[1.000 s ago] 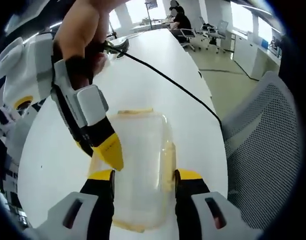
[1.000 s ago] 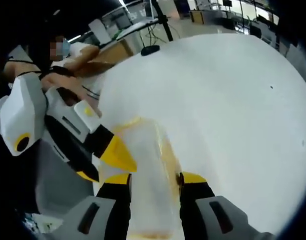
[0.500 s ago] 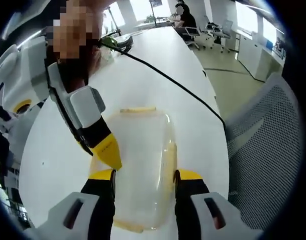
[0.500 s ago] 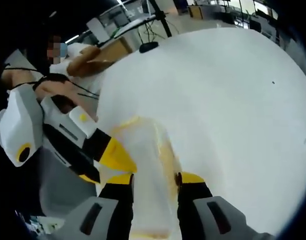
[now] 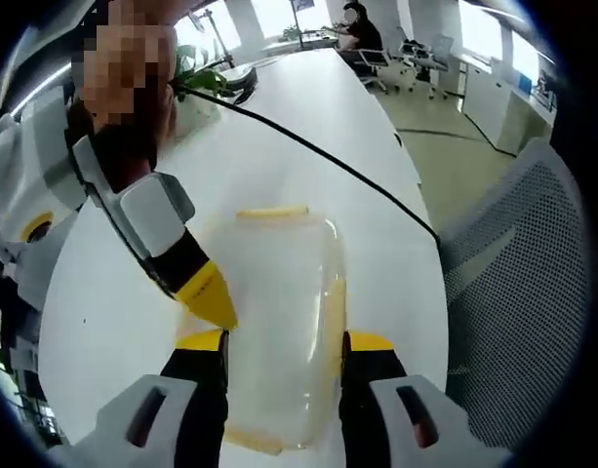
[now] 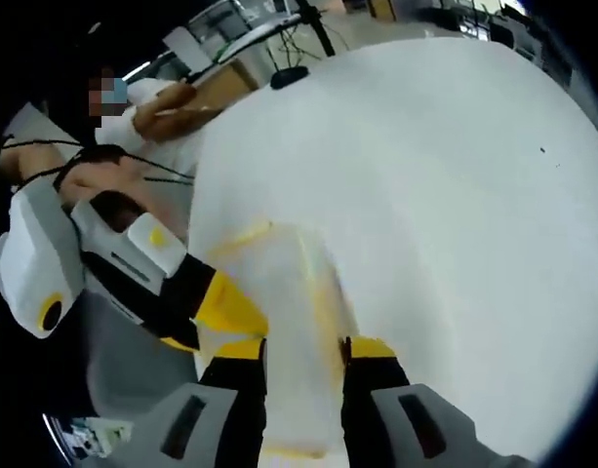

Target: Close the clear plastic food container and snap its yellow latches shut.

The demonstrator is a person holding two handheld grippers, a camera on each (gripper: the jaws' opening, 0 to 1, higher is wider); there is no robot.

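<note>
Where container [image 5: 279, 302] sits: white table [image 5: 299, 127], open-plan office.

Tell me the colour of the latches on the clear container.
Yellow. The latches edge the clear container, clearest in the left gripper view.

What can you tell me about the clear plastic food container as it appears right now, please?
The clear plastic food container is a rounded rectangular box of see-through plastic with its lid on, lying flat on the white table. Yellow latches run along its edges: one at the far end, one along the side, and yellow shows at the near end. The left gripper straddles it with open jaws, while the right gripper's yellow tip meets its other side. Whether the latches are snapped shut cannot be told.
</note>
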